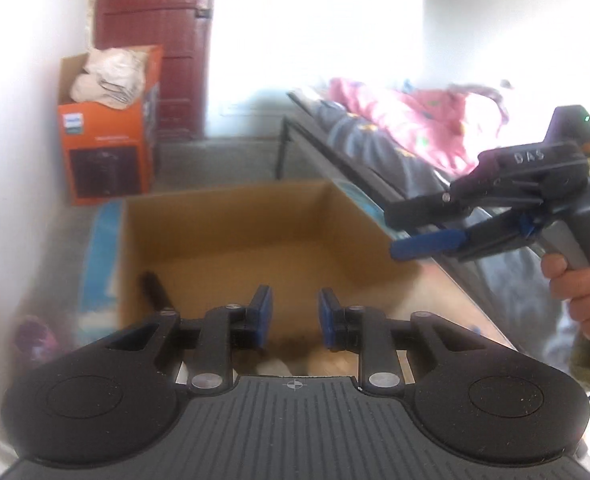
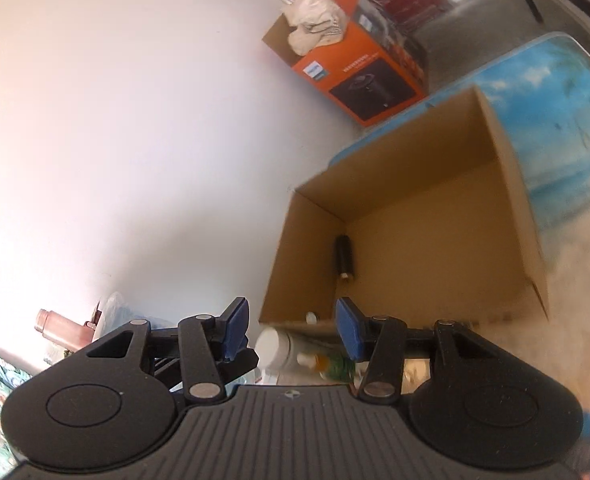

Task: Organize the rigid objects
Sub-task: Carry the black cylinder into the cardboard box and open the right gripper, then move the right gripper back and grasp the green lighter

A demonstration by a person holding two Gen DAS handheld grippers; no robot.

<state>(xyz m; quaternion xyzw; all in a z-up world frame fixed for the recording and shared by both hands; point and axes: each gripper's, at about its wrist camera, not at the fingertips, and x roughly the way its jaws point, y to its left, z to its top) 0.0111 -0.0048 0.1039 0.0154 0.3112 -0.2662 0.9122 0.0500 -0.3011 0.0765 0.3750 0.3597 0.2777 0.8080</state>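
Box open-topped, roomy inside; left gripper nearly together, right gripper apart, both empty.

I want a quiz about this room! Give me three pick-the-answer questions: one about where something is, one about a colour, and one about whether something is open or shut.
1. Where is the black cylinder?
A. On the bed
B. Inside the cardboard box, beside a side wall
C. Between a gripper's fingers

2. What colour is the printed box with white cloth stuffed in its top?
A. Green
B. Yellow
C. Orange

3. How is the top of the cardboard box?
A. Open
B. Taped shut
C. Covered by a lid

Answers:
1. B: the right wrist view shows the cylinder on the box floor, next to the wall.
2. C: its sides are bright orange in both views.
3. A: both views look straight down onto its bare inside.
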